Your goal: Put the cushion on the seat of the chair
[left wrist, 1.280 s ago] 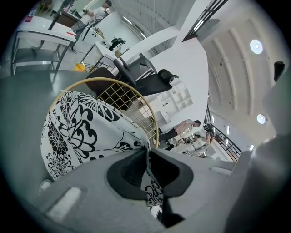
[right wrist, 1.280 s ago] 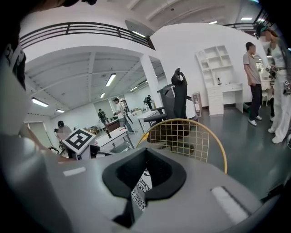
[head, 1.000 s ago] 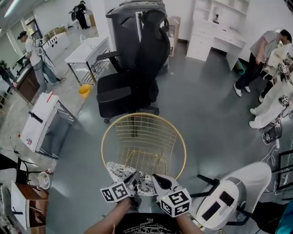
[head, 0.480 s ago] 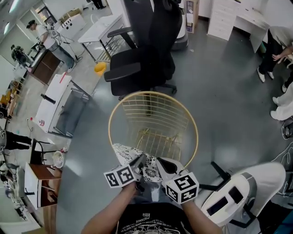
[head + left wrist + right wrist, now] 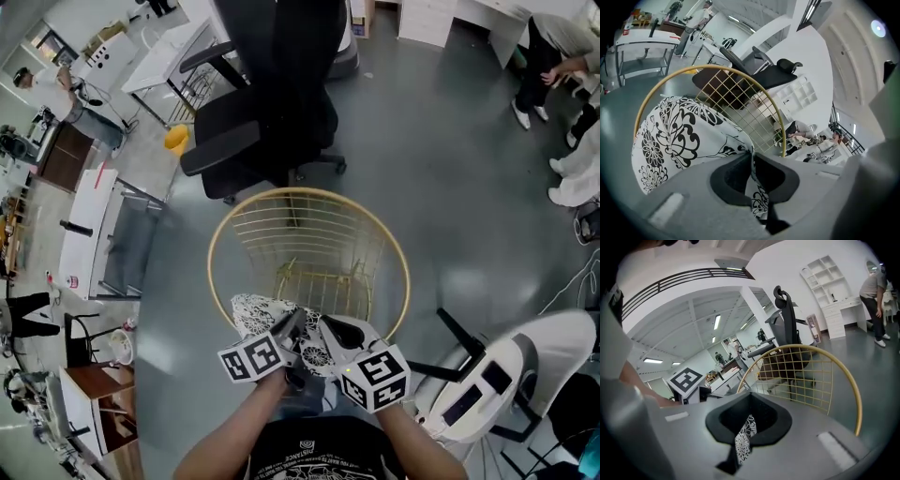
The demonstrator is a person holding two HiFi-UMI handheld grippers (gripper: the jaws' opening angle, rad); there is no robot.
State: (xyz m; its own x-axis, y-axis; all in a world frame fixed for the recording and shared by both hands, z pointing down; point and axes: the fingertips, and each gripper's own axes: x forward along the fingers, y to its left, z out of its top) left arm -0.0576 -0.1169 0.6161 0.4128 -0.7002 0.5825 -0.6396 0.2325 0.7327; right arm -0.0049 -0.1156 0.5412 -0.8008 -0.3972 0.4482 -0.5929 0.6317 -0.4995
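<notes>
Gripping the floral cushion [image 5: 255, 317] by its near edge: pinched tight in the jaws of the left gripper [image 5: 752, 174], a thin fold nipped likewise in the right gripper [image 5: 744, 437], side by side. Hanging at the front rim of the gold wire chair [image 5: 210, 267], not yet down on the seat [image 5: 319, 281]; possibly brushing the rim, hard to tell from overhead

I can read nothing from here: the small white print on the black shirt [image 5: 309, 459], below the gold chair [image 5: 300, 190], is too fine to make out.
</notes>
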